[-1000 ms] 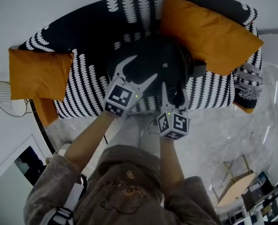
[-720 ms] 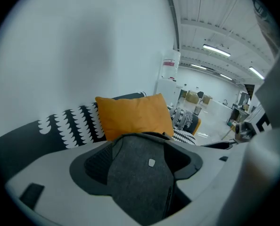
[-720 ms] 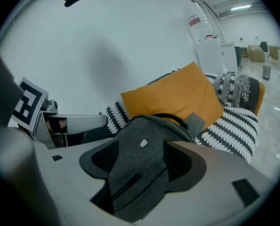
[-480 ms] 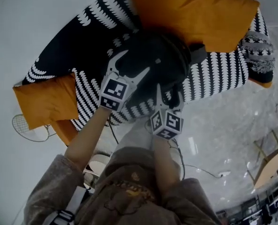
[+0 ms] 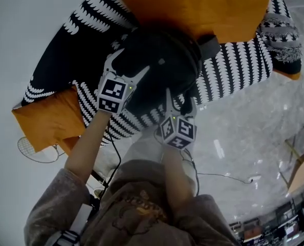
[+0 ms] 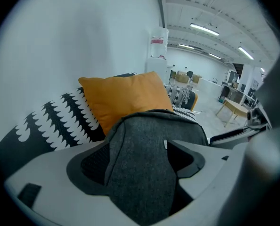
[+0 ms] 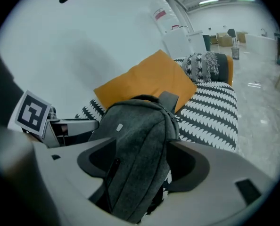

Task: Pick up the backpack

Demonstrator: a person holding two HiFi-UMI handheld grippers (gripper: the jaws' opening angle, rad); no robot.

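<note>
Backpack (image 5: 159, 68) stands on the patterned sofa (image 5: 234, 70) against an orange cushion (image 5: 193, 4) in the head view.

Left gripper (image 5: 134, 60) view: jaws spread, having just been opening; the pack's body is between them, seemingly unpressed.

Right gripper (image 5: 180, 99) view: likewise.

Seat both deeper, then close evenly.

Nothing I can read here. The red-banded wall notice (image 6: 157, 41) and the backpack's (image 6: 140, 173) little tag (image 6: 165, 143) are too small to make out.
</note>
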